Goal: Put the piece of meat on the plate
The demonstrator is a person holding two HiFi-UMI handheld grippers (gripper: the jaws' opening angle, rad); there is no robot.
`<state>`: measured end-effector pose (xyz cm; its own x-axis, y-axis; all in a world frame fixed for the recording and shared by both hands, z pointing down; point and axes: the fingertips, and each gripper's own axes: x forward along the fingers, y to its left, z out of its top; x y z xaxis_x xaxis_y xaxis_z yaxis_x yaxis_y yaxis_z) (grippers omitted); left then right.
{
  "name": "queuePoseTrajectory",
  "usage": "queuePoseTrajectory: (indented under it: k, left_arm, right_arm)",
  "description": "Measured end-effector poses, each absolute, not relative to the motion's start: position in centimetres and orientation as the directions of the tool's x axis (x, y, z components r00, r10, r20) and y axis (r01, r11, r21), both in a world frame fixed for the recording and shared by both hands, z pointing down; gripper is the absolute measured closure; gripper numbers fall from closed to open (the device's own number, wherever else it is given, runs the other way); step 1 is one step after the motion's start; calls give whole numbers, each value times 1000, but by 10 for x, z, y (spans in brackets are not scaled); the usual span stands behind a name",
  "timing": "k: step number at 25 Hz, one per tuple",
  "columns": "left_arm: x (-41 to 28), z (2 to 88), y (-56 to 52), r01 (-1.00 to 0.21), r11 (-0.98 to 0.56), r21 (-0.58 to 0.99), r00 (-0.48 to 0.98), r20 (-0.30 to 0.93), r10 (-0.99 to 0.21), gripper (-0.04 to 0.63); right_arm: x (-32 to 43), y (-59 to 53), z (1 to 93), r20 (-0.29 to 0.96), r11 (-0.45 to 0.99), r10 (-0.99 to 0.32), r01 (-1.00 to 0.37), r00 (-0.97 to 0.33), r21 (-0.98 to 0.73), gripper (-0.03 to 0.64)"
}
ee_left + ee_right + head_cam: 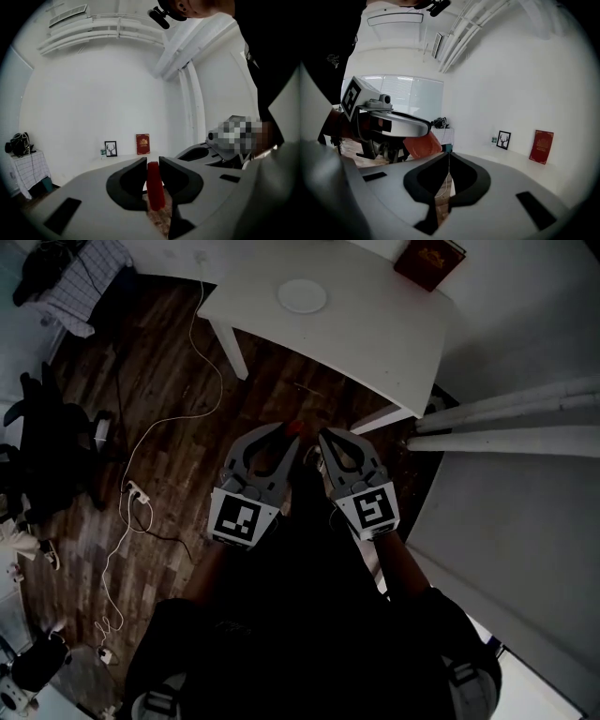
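A white cable [202, 352] trails over the dark wooden floor [169, 427] on the left. Near the middle, the left gripper [289, 437] clamps the red piece of meat [155, 187], which stands upright between its fingers, above the floor. Just beside it on the right, the right gripper [449, 155] has its fingers closed together, with nothing between them. Far ahead, the white plate [302, 296] lies on the white table [375, 324], well apart from the meat. A red book [429, 261] sits at the table's far right corner.

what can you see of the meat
The meat is a flat red slab, smooth like toy food. It stands on edge, clamped between the jaws of the left gripper, part sticking out past them. Nothing else touches it. It hangs over the wood floor, short of the table with the plate.
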<state>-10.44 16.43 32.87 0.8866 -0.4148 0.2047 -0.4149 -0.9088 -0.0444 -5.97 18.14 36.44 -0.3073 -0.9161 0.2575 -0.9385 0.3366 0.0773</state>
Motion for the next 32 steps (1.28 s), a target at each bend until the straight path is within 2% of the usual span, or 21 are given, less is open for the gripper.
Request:
queuePoseTrajectory:
  k: [7, 13, 17, 18, 20, 21, 26, 32]
  left_arm:
    - [-72, 334, 102, -446, -895, -25, 867, 238, -439, 514]
    - [-6, 350, 57, -402, -915, -43, 866, 307, -395, 514]
    - [32, 357, 36, -313, -941, -126, 873, 352, -338, 514]
    - [40, 359, 31, -290, -946, -142, 873, 367, -323, 514]
    - [53, 364, 23, -242, -955, -172, 869, 399, -292, 514]
    - [59, 366, 20, -213, -959, -188, 868, 414, -274, 514]
    - [87, 381, 15, -49, -972, -231, 859, 486, -159, 514]
    - [104, 393, 1, 156, -951, -268, 838, 546, -16, 514]
  right_arm:
    - [-23, 107, 363, 249, 382, -900, -923, -359, 49, 594]
    - [38, 64, 389, 280, 394, -886, -919, -370, 32, 594]
    - [58, 47, 405, 306, 491, -831, -871, -465, 11, 593]
    - [61, 43, 409, 317, 519, -812, -854, -490, 11, 574]
    - [66, 36, 415, 354, 576, -769, -817, -532, 24, 435]
    - [69, 34, 417, 375, 604, -747, -796, -549, 37, 420]
    - [89, 16, 418, 397, 699, -682, -707, -615, 106, 401]
    - [90, -20, 437, 451, 775, -628, -565, -634, 284, 393]
